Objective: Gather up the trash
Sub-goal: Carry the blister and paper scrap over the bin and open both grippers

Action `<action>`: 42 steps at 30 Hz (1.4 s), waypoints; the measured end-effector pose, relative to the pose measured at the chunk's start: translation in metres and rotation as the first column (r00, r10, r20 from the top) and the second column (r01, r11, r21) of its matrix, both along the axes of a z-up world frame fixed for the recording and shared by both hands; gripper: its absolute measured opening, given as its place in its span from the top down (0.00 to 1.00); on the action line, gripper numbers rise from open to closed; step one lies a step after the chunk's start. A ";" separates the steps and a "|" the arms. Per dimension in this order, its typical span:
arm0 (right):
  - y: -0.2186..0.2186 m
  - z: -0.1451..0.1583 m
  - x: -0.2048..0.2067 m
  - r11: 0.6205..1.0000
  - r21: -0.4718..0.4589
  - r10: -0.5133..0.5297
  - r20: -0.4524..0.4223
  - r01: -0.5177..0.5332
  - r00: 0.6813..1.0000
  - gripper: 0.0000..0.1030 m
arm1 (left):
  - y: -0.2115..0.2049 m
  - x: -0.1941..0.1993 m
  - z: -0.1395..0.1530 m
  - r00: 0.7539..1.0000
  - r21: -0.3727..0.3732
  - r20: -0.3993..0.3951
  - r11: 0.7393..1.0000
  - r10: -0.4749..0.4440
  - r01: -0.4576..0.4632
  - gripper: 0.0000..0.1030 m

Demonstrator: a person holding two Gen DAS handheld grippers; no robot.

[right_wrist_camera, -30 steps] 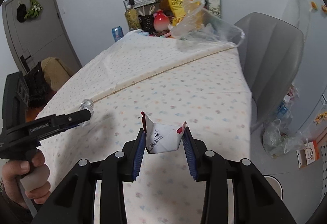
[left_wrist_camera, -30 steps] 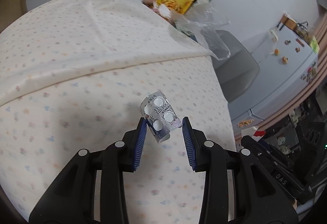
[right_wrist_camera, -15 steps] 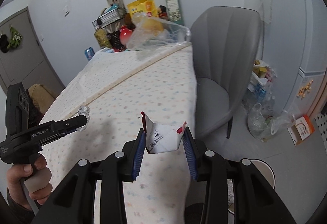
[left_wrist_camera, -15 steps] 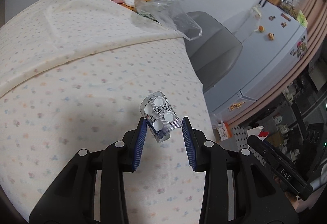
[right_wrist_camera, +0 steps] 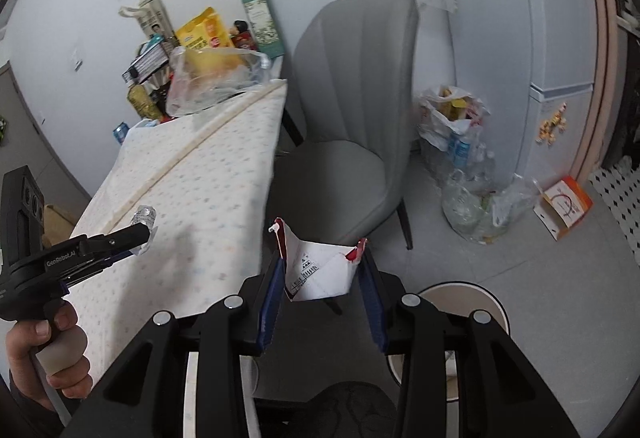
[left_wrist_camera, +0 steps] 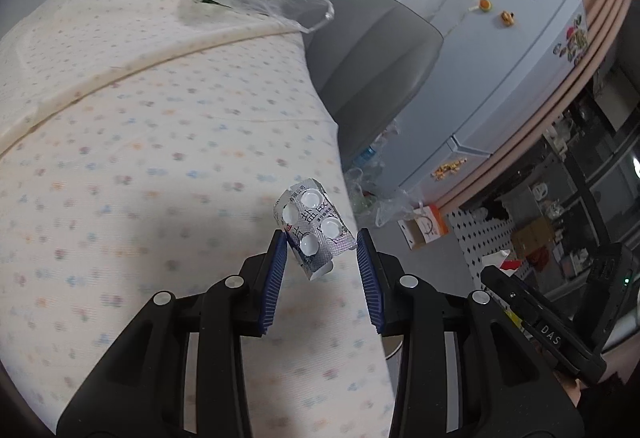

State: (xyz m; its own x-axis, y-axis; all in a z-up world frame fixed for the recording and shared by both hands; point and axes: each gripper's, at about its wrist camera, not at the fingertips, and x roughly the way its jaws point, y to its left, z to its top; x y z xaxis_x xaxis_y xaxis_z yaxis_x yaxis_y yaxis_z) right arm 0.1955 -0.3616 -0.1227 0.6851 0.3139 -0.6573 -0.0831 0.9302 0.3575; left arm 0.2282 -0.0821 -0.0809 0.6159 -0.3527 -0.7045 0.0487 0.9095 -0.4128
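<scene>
In the left wrist view, my left gripper [left_wrist_camera: 321, 242] is shut on a silver blister pack [left_wrist_camera: 316, 222], held above the right edge of the table [left_wrist_camera: 140, 158]. The right wrist view also shows that left gripper [right_wrist_camera: 140, 234], carried by a hand [right_wrist_camera: 48, 350], with the pack [right_wrist_camera: 145, 215] sticking out of its tip. My right gripper [right_wrist_camera: 321, 258] is shut on a folded white and red paper wrapper [right_wrist_camera: 320, 274], off the table's edge and above the floor. A round white bin [right_wrist_camera: 480, 292] shows below, partly hidden by the right gripper's fingers.
A dotted cloth covers the table [right_wrist_camera: 192, 190]. A clear plastic bag [right_wrist_camera: 212, 78] and groceries stand at its far end. A grey chair [right_wrist_camera: 352, 118] stands beside the table. Full plastic bags [right_wrist_camera: 460, 142] and an orange box [right_wrist_camera: 564, 206] lie on the floor near the fridge [left_wrist_camera: 500, 58].
Both hands have swung right, from over the table toward and past its right edge. The chair, floor and bin have come into the right view. Both grips are unchanged.
</scene>
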 end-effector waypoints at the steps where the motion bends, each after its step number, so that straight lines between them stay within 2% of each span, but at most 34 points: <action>1: -0.005 -0.003 0.001 1.000 0.002 -0.009 -0.007 0.009 1.000 0.64 | -0.004 0.002 -0.001 1.000 0.003 -0.002 1.000 -0.007 0.007 0.65; 11: -0.060 -0.041 0.008 0.994 0.009 -0.105 -0.070 0.106 0.992 0.64 | -0.053 0.019 -0.011 0.997 0.029 -0.030 0.997 -0.073 0.074 0.65; 23: -0.086 -0.076 0.022 0.986 0.015 -0.166 -0.125 0.169 0.978 0.63 | -0.071 0.024 -0.020 0.995 0.045 -0.054 0.995 -0.085 0.087 0.65; 25: -0.089 -0.082 0.026 0.982 0.009 -0.186 -0.134 0.189 0.973 0.57 | -0.070 0.025 -0.020 0.995 0.045 -0.054 0.995 -0.083 0.086 0.65; 27: -0.093 -0.087 0.029 0.979 0.000 -0.201 -0.145 0.204 0.969 0.56 | -0.070 0.025 -0.020 0.995 0.048 -0.053 0.995 -0.084 0.086 0.65; 29: -0.096 -0.092 0.030 0.978 0.000 -0.206 -0.151 0.209 0.967 0.51 | -0.071 0.024 -0.020 0.995 0.055 -0.053 0.994 -0.087 0.090 0.65; 30: -0.098 -0.094 0.029 0.976 -0.003 -0.216 -0.150 0.218 0.965 0.41 | -0.072 0.025 -0.021 0.995 0.057 -0.056 0.994 -0.088 0.091 0.65; 31: -0.101 -0.095 0.028 0.974 -0.002 -0.226 -0.148 0.228 0.963 0.36 | -0.074 0.026 -0.022 0.994 0.057 -0.060 0.994 -0.090 0.094 0.65; 42: -0.128 -0.108 0.000 0.959 0.067 -0.259 -0.176 0.274 0.950 0.32 | -0.120 0.034 -0.033 0.982 0.079 -0.090 0.982 -0.165 0.172 0.65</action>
